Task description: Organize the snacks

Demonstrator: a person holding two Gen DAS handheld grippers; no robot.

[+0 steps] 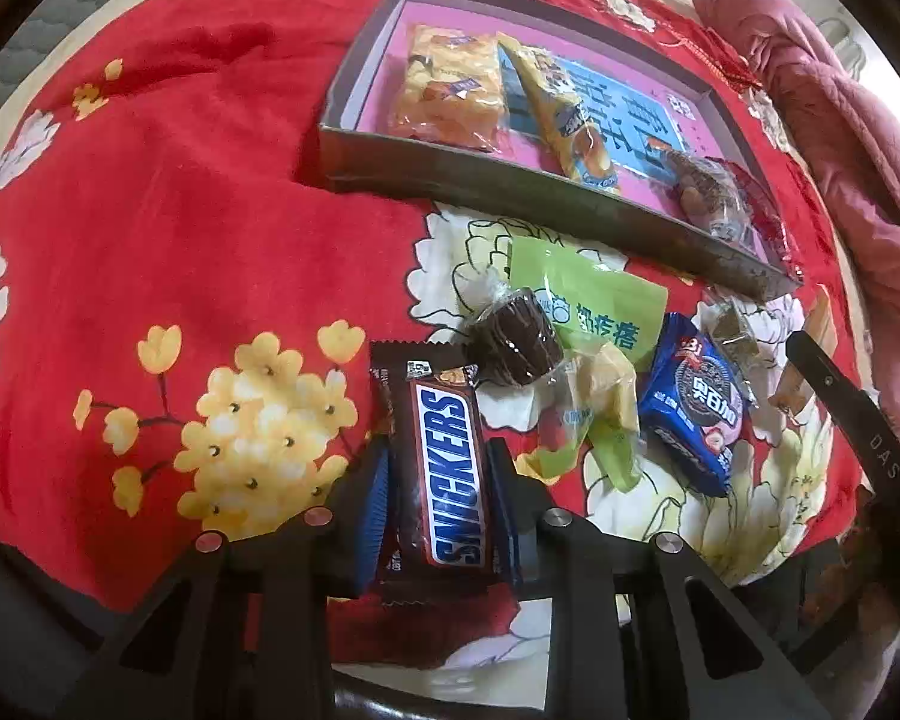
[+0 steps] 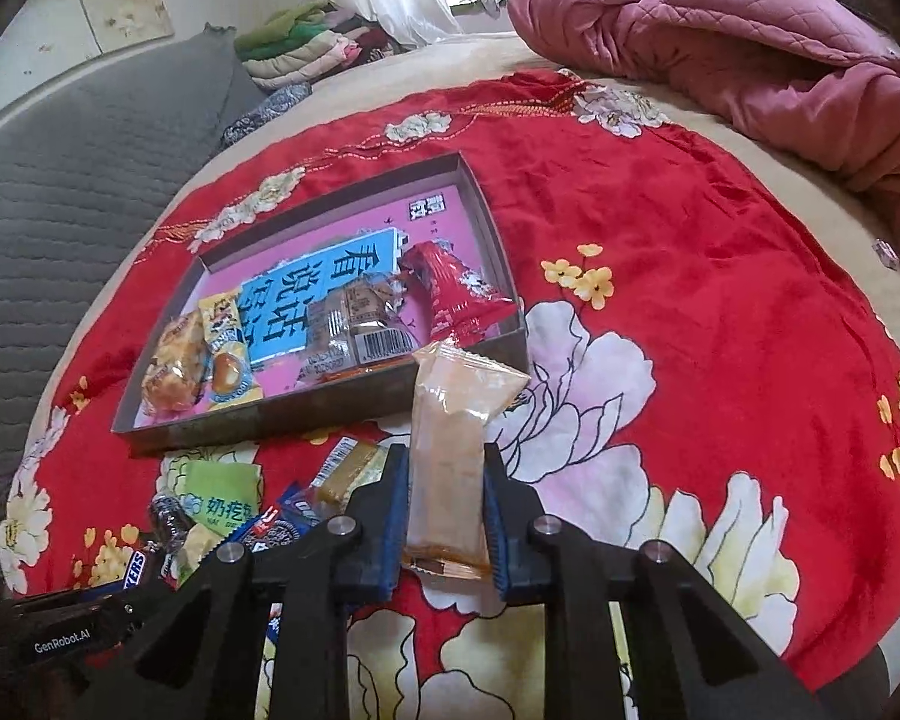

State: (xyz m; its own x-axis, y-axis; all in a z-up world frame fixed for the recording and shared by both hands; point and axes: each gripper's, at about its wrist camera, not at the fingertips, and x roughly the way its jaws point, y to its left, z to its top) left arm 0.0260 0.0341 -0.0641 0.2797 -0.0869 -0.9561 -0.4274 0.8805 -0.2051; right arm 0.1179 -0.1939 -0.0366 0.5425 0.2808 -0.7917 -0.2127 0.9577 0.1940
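Snickers bar (image 1: 444, 474), clamped lengthwise in the left gripper (image 1: 438, 516), points toward the box (image 1: 510, 180) at one o'clock. Right gripper (image 2: 444, 516), nearer that box, pinches an orange wafer pack (image 2: 450, 450).

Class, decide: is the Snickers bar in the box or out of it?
Out. The Snickers bar is clamped in the left gripper over the red cloth, short of the box.

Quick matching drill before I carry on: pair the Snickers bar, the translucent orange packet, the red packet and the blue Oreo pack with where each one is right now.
1. Snickers bar
2. Translucent orange packet
3. Red packet
4. Blue Oreo pack

A. Loose on the red cloth
B. Between the right gripper fingers
C. Inside the box
D. Between the left gripper fingers

Pairs: 1-D, 2-B, 3-C, 4-A
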